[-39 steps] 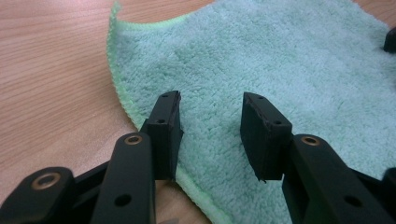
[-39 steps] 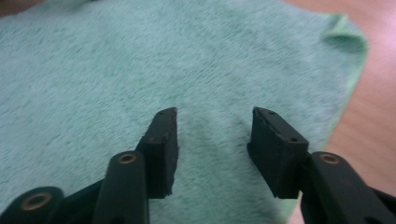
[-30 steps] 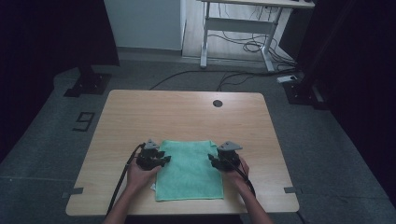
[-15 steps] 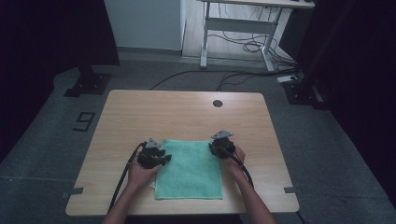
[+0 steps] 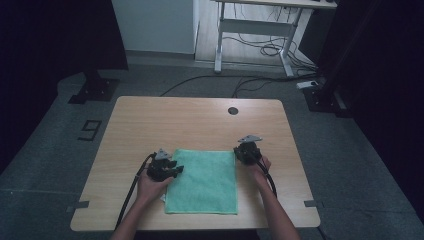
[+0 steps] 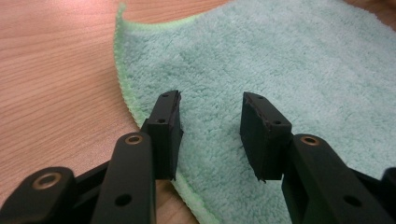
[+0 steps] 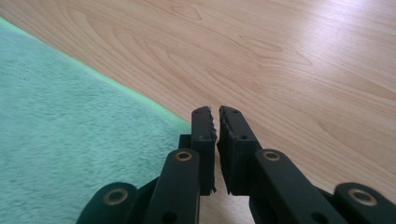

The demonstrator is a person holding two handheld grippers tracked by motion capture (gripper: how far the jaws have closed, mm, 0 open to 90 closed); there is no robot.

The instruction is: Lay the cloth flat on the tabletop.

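A mint-green, fluffy terry towel lies spread flat on the pale wood-grain desk, toward the person's edge and roughly midway between the two hands. Its hem shows as a brighter green stitched border, and at the far left corner the edge curls up a little off the wood.

The left tool sits at the towel's left edge, low over the cloth. In the left gripper view its two black jaws stand apart with the towel's pile directly beneath the gap — one jaw is just over the hem, the other further in over the cloth. Nothing is pinched between them.

The right tool is at the towel's far right corner, just beside the edge. In the right gripper view its jaws have just been closing and now stand together, with only a hairline slit between the pads and nothing caught in it — they point out over bare wood, while the towel's border runs past on the view's left.

A small dark round hole sits in the desk near its far edge, well apart from the towel.
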